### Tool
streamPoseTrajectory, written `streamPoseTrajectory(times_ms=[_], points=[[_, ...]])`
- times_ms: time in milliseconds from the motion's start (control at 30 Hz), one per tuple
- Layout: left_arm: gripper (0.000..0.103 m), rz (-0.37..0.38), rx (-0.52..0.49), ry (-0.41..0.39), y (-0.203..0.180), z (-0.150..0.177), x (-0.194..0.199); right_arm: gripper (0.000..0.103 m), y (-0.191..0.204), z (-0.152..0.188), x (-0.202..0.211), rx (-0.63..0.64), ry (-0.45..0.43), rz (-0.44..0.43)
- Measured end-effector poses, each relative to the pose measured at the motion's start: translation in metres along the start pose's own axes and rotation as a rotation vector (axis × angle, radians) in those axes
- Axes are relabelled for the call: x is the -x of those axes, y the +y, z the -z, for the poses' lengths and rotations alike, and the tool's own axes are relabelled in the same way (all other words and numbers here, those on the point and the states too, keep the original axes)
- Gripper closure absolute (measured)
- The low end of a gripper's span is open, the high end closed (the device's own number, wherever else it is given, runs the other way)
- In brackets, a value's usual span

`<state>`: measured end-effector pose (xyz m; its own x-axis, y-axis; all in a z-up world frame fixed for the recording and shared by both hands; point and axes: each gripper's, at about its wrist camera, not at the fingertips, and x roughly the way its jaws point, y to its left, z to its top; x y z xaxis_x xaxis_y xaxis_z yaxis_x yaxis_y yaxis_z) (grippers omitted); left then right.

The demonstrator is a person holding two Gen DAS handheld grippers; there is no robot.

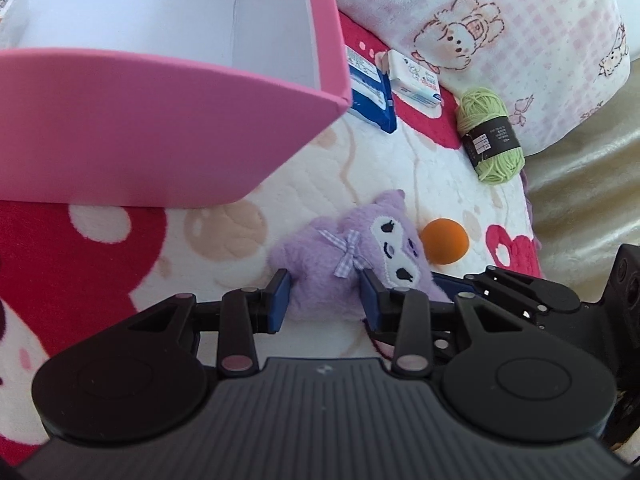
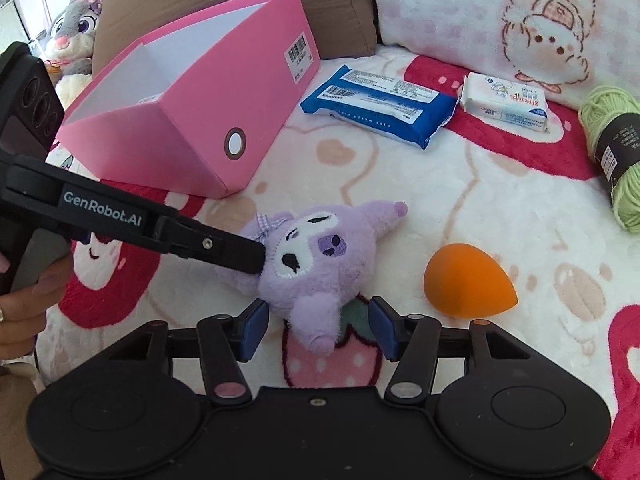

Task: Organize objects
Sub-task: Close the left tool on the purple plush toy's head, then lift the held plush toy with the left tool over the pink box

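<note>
Pink box lies open on the blanket, back left; its near wall fills the upper left of the left wrist view, close to the left gripper. Pillows close off the far side. Blanket edge drops away on the right, past the green yarn. Bare blanket between box, wipes pack and purple plush toy.

Plush toy lies mid-blanket, face up. Left gripper has its blue pads pressed into the toy's fur on both sides, clamped on it. In the right wrist view it comes in from the left and meets the toy's bow side.

Right gripper is spread wide, one plush ear between the pads with a gap on each side, not touching.

Toy's long axis runs from the near ear to the far ear, slanting up right in the right wrist view.

Orange sponge just right of the toy, pointed end right. White tissue pack beside the wipes.
</note>
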<state>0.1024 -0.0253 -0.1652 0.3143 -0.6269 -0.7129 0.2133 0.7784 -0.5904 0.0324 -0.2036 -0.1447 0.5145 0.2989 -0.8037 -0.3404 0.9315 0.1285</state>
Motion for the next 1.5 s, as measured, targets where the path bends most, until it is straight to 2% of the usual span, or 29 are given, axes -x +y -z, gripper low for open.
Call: streamPoseTrajectory(times_ms=[67, 100, 233, 367, 467, 633, 733, 800, 967, 1167, 1500], points=[[0.066, 0.063, 0.045, -0.002, 0.005, -0.001, 0.002, 0.042, 0.007, 0.002, 0.004, 0.051, -0.013, 0.060], [0.066, 0.083, 0.062, 0.004, 0.007, -0.001, 0.004, 0.042, 0.008, 0.003, 0.008, 0.065, -0.021, 0.057], [0.067, 0.044, 0.018, -0.006, 0.003, -0.003, 0.006, 0.035, 0.010, -0.005, 0.011, 0.045, -0.041, 0.014], [0.077, 0.050, 0.010, -0.016, 0.002, -0.005, 0.004, 0.032, -0.004, -0.011, -0.003, -0.145, -0.029, 0.010], [0.080, 0.001, -0.070, -0.033, -0.007, -0.004, 0.003, 0.034, -0.005, -0.007, -0.009, -0.115, -0.049, -0.002], [0.079, -0.023, -0.050, -0.012, -0.007, -0.003, -0.003, 0.048, -0.001, -0.005, -0.011, -0.052, -0.036, 0.032], [0.072, -0.021, -0.041, 0.009, -0.006, -0.003, -0.007, 0.050, -0.001, -0.005, -0.011, -0.046, -0.021, 0.040], [0.068, -0.018, -0.050, 0.024, -0.007, -0.003, -0.010, 0.050, 0.002, -0.004, -0.011, -0.026, -0.014, 0.053], [0.068, -0.009, -0.069, 0.007, -0.011, -0.001, -0.009, 0.050, 0.002, -0.003, -0.009, -0.037, -0.019, 0.052], [0.068, -0.014, -0.135, -0.031, -0.025, 0.009, 0.009, 0.051, 0.011, -0.003, 0.004, -0.048, -0.008, 0.030], [0.068, 0.006, -0.175, -0.065, -0.032, 0.015, 0.045, 0.049, 0.030, -0.009, 0.030, -0.018, -0.025, 0.012]])
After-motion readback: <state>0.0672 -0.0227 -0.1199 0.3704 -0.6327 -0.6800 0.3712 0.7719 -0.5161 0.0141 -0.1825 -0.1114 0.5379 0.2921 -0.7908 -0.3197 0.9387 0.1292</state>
